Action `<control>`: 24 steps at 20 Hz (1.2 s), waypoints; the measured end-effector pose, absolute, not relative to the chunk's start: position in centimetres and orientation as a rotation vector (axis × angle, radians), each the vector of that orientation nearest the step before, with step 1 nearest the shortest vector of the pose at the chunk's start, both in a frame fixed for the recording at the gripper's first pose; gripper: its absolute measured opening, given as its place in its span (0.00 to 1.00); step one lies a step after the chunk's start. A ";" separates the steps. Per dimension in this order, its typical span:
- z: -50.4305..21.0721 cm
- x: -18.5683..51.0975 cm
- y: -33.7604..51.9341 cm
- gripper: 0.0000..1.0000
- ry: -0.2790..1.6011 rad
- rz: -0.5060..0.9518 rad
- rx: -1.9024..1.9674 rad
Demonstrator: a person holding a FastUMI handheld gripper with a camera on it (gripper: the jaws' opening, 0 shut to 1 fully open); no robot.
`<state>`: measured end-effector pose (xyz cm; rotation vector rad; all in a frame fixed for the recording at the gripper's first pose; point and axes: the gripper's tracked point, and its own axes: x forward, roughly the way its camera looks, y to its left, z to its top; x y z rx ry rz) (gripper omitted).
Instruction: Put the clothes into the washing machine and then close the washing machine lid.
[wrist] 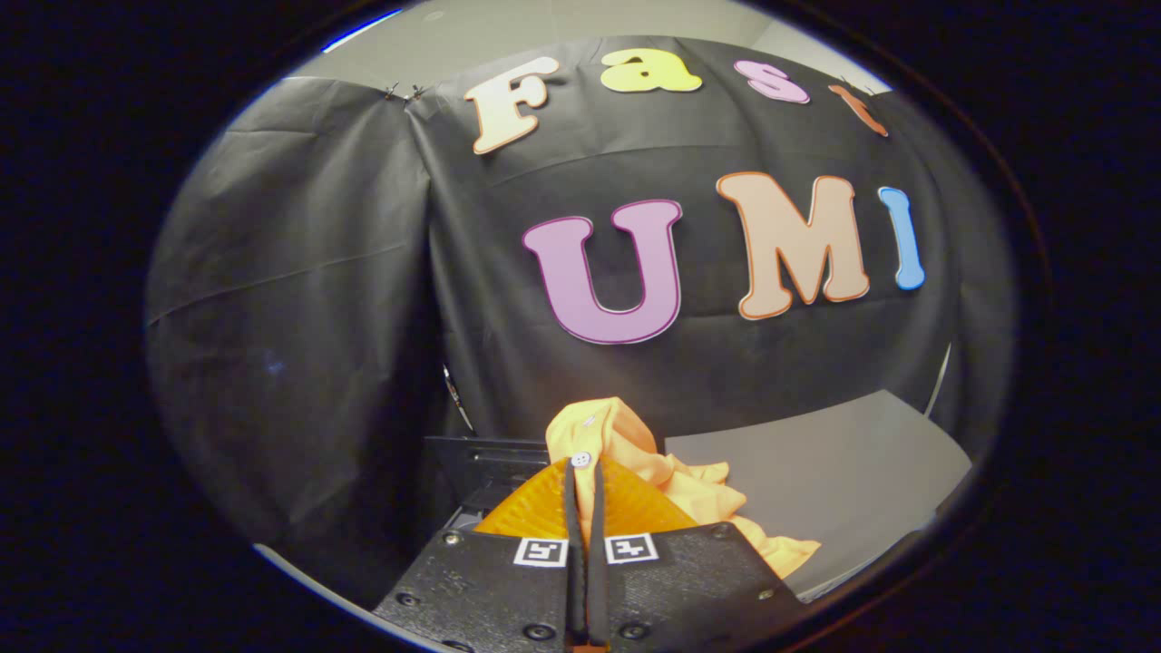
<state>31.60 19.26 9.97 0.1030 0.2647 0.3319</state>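
1. Gripper (585, 476): fingers clenched almost together, pinching a fold of the orange garment (635, 444) between them. A white button (581, 459) sits right at the fingertips. Grasping the cloth, not released.
2. Garment: bunched up above the fingertips, with the rest trailing off to the right of the fingers and hanging down. It looks lifted clear rather than resting on anything, though its lower end is hidden behind the gripper body.
3. Just beyond the fingers, to their left: a dark boxy thing with a slotted face (476, 467). Possibly the washing machine or its raised lid; can't tell which part, and no drum opening is visible from here.
4. To the right, beyond the cloth: a flat grey surface (834, 472), bare where it shows.
5. Farthest: the black cloth wall (299, 272) of the booth.
6. Step in hand, as I judge it: carry the garment over to the machine and drop it in.
7. To do it well: keep the pinch firm, since the hold is on one thin fold near a button and could slip. Lift high enough that the trailing end clears the machine's rim. Get the whole bundle over the opening before releasing, so nothing drapes over the edge and blocks the lid.
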 end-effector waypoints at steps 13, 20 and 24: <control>11.9 32.3 29.7 0.01 0.076 0.490 0.175; 8.6 32.8 32.3 0.01 0.073 0.490 0.127; 4.1 33.5 33.5 0.01 0.099 0.474 0.153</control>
